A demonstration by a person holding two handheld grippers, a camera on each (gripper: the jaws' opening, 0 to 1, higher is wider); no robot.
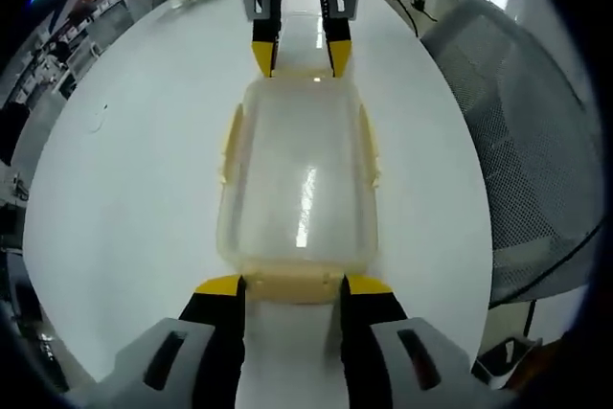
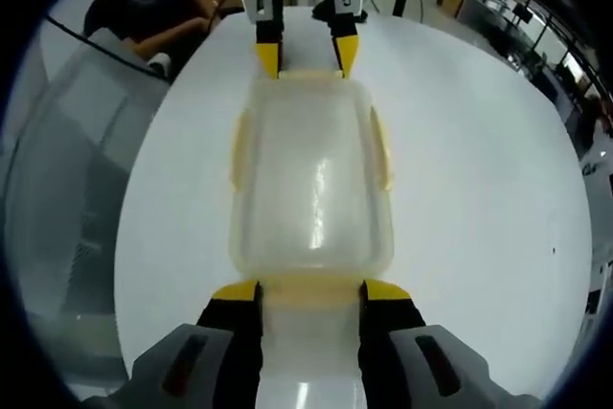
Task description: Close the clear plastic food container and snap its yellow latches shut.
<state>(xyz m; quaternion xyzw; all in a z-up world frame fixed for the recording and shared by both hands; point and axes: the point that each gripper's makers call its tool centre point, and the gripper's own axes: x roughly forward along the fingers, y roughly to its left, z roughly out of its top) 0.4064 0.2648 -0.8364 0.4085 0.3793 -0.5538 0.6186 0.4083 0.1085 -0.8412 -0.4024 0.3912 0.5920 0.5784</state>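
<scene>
- Two end latches seemed to be the step in hand: the lid already sat on the clear rectangular plastic food container (image 1: 299, 179), and I had one pair of tongs at each short end of it.
- Broad white table (image 1: 144, 189) carried the container, which lay lengthwise between my two tools, with a grey mesh office chair (image 1: 536, 141) just beside the table edge.
- Container body looked cloudy-clear with rounded corners and a bright streak of glare down its lid; nothing inside that I could tell.
- Along each long side a pale yellow side latch (image 1: 231, 141) showed; I could not tell whether they were snapped down.
- My left gripper (image 1: 290, 286) stood with its jaws apart, straddling the near yellow end latch (image 1: 292, 284).
- My right gripper (image 2: 311, 292) did likewise at the opposite end, jaws apart around the other yellow end tab (image 2: 311, 289).
- Next, I judged, each end flap needed a firm downward press until it clicked, keeping the box from sliding.
</scene>
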